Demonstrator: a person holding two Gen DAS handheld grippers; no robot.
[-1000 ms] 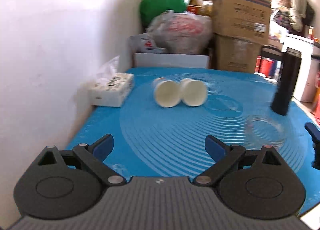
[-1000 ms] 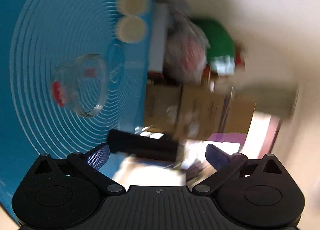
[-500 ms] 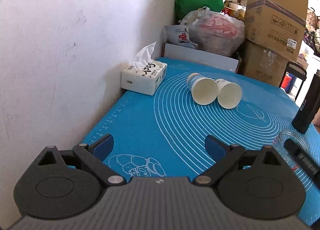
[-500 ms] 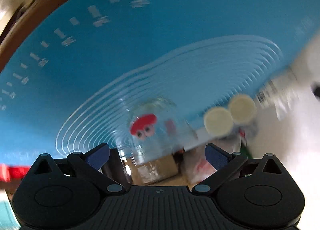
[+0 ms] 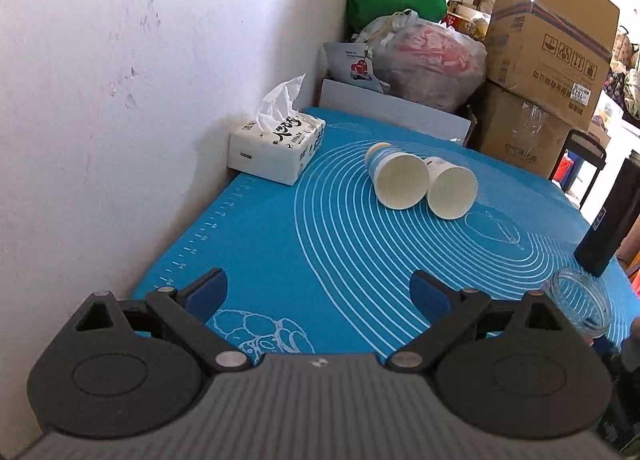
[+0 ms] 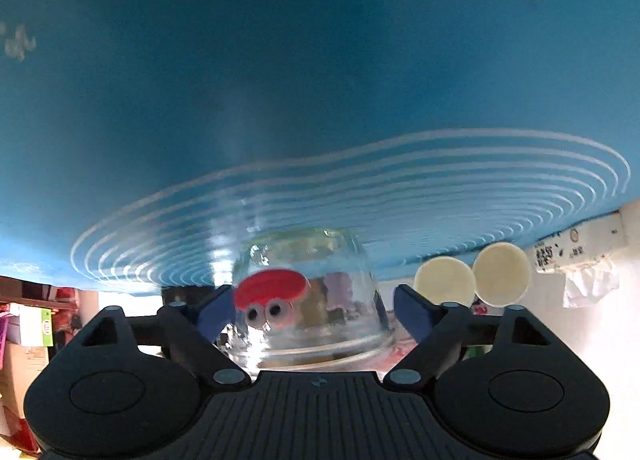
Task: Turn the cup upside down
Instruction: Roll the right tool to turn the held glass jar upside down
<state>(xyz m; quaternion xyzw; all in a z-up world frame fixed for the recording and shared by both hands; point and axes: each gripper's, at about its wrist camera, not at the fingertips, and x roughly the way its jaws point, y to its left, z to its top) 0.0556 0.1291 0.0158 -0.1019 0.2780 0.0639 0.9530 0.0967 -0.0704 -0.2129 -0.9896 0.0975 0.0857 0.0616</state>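
A clear glass cup (image 6: 316,300) with a red cartoon sticker stands on the blue mat (image 6: 320,80). The right wrist view is rolled upside down. My right gripper (image 6: 316,314) is open, and the cup sits between its blue fingers; I cannot tell if they touch the glass. In the left wrist view the same cup (image 5: 580,306) shows at the right edge, mouth up. My left gripper (image 5: 318,294) is open and empty above the mat's near edge.
Two paper cups (image 5: 400,178) (image 5: 452,190) lie on their sides mid-mat. A tissue box (image 5: 276,150) sits by the white wall. A dark bottle (image 5: 612,220) stands behind the glass cup. Boxes (image 5: 548,60) and bags are piled beyond the table.
My right gripper has rolled upside down and closed in on the glass cup, which now sits between its fingers. My left gripper has pulled back and risen.
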